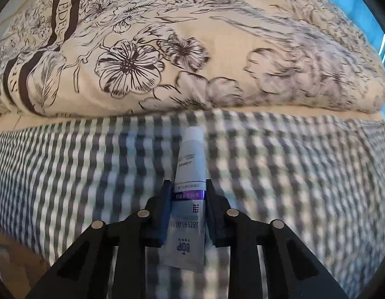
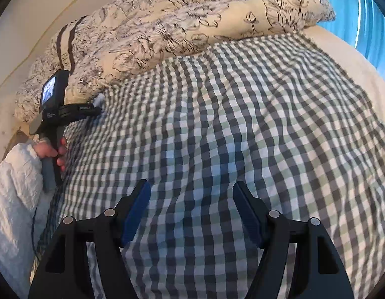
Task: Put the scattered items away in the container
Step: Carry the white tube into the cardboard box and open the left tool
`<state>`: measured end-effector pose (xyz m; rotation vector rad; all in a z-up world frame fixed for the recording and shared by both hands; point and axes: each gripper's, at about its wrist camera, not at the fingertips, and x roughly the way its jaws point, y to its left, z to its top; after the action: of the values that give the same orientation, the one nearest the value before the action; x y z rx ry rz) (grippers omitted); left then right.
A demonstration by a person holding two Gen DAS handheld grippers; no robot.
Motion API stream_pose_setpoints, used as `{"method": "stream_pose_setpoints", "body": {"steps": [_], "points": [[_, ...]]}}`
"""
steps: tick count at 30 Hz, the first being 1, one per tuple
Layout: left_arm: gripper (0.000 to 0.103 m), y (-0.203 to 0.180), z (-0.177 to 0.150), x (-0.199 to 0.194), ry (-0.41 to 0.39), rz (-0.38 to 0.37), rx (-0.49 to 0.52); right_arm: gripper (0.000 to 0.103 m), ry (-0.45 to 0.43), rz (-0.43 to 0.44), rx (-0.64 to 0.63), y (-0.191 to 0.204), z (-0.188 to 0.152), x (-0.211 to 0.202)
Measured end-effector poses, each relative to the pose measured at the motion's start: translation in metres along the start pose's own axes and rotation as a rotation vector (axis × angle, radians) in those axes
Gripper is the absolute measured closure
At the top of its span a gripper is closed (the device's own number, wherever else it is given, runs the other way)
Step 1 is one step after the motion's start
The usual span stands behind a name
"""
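Note:
A grey-and-white tube [image 1: 190, 174] with a white cap and a purple band sticks forward out of my left gripper [image 1: 188, 186], which is shut on its lower half above the checked sheet [image 1: 68, 169]. In the right wrist view my right gripper [image 2: 192, 186] stands open over the checked sheet [image 2: 242, 124] with nothing between its blue pads [image 2: 136, 211]. Far left in that view, a hand [image 2: 51, 150] holds the left gripper [image 2: 96, 104], and the tube's white cap [image 2: 99, 99] shows at its tip. No container is in view.
A cream quilt with dark flower prints [image 1: 180, 44] is heaped along the far side of the bed [image 2: 192, 20]. A white quilted sleeve [image 2: 15, 186] is at the left edge. A blue curtain [image 2: 354, 5] hangs at the far right.

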<state>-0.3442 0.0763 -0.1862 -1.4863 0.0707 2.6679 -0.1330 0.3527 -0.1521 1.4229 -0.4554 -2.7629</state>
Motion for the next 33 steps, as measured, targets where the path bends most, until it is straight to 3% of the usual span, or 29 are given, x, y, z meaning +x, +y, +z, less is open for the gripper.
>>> {"method": "stream_pose_setpoints", "body": {"steps": [1, 7, 13, 19, 22, 25, 26, 29, 33], "points": [[0.093, 0.000, -0.008, -0.016, -0.005, -0.007, -0.016, 0.034, 0.001, -0.007, -0.008, 0.002, -0.001, -0.005], [0.093, -0.011, -0.072, -0.124, -0.041, -0.057, -0.027, 0.034, -0.014, 0.063, -0.008, 0.020, -0.011, -0.056], [0.093, -0.013, -0.103, -0.209, -0.084, -0.135, -0.072, 0.034, -0.058, 0.075, -0.015, 0.050, -0.033, -0.122], [0.093, 0.037, -0.127, -0.318, -0.222, -0.135, -0.076, 0.034, -0.107, 0.069, -0.101, 0.113, -0.054, -0.173], [0.093, 0.083, -0.134, -0.367, -0.285, -0.087, -0.103, 0.034, -0.118, 0.117, -0.120, 0.151, -0.060, -0.186], [0.093, 0.128, -0.140, -0.387, -0.318, -0.034, -0.155, 0.033, -0.132, 0.204, -0.136, 0.192, -0.062, -0.196], [0.093, 0.141, -0.144, -0.389, -0.314, -0.026, -0.163, 0.028, -0.142, 0.219, -0.144, 0.206, -0.062, -0.197], [0.092, 0.174, -0.149, -0.377, -0.292, 0.031, -0.189, 0.024, -0.165, 0.216, -0.174, 0.244, -0.065, -0.195], [0.092, 0.191, -0.152, -0.338, -0.250, 0.028, -0.172, 0.024, -0.118, 0.190, -0.221, 0.281, -0.076, -0.175]]}}
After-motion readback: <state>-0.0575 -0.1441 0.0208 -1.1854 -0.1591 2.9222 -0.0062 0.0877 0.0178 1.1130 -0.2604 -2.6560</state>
